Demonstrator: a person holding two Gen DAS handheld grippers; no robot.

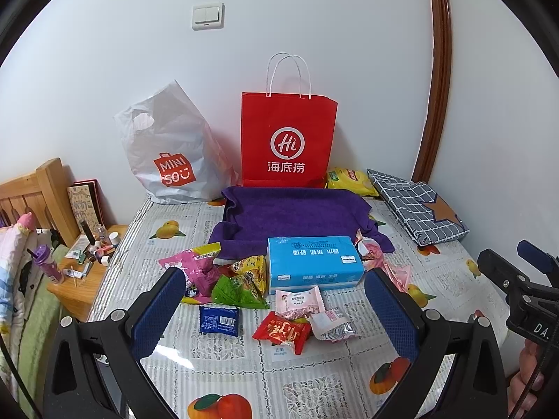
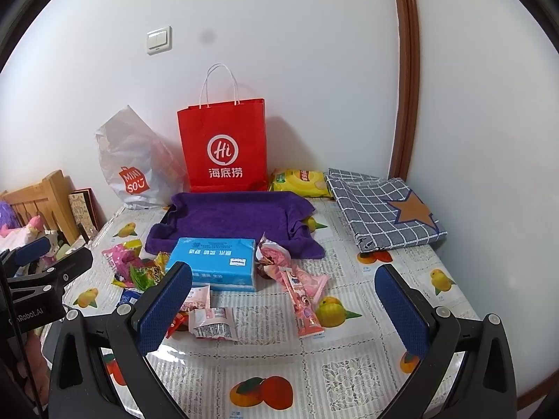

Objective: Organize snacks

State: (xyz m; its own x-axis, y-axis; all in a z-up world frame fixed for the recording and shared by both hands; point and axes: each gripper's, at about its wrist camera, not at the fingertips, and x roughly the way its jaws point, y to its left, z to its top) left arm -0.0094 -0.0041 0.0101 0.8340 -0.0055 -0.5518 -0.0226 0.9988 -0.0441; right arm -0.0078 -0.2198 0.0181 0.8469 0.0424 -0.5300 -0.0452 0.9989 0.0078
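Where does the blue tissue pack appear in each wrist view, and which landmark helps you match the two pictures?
Left wrist view: the blue tissue pack lies centre, just right of the middle, in front of the purple towel.
Right wrist view: the blue tissue pack lies left of centre, behind the left finger.
Shared landmark: the red paper bag stands upright by the wall behind the towel.

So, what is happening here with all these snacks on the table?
A person holds a hand-held gripper in each hand above a table with a fruit-print cover. Both the left hand-held gripper and the right hand-held gripper are open and hold nothing. Small snack packets lie scattered around a blue tissue pack, in front of a tray lined with a purple towel. A red paper bag stands at the wall. No snack is picked up yet.
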